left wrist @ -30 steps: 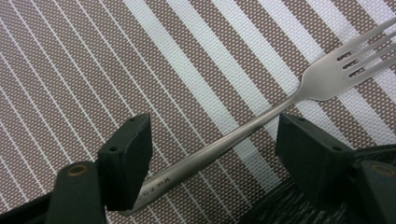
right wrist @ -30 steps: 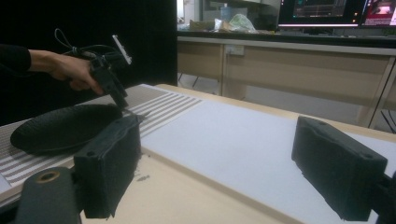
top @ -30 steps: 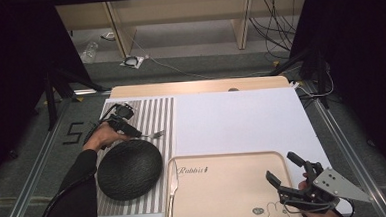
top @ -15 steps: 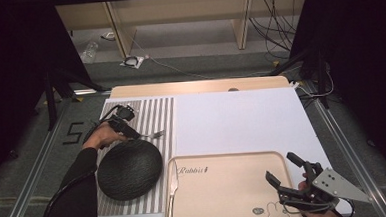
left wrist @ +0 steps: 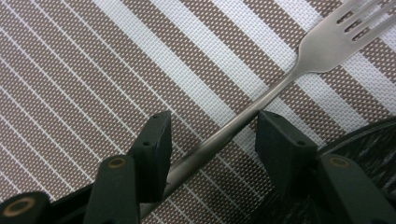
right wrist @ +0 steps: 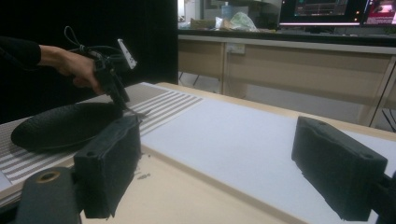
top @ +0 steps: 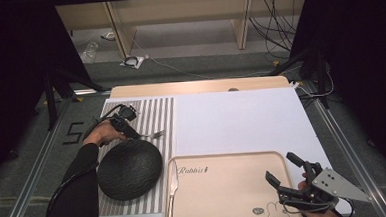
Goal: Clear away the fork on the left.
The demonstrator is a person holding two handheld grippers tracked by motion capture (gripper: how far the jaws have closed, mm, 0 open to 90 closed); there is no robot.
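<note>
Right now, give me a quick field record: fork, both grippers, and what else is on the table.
fork: flat on striped placemat, handle between left gripper's jaws
left gripper: jaws have just been closing, pads not yet pressing
right gripper: open, holding nothing, over beige tray
black bowl: upside down on placemat
knife: at tray's left edge

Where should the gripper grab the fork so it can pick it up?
Best on the thin handle, from straight above. The fork lies flat on the striped mat, and the left gripper has just been closing with a jaw on each side of the handle, pads not yet pressing. The tines are wider, and the black plate crowds one side.
</note>
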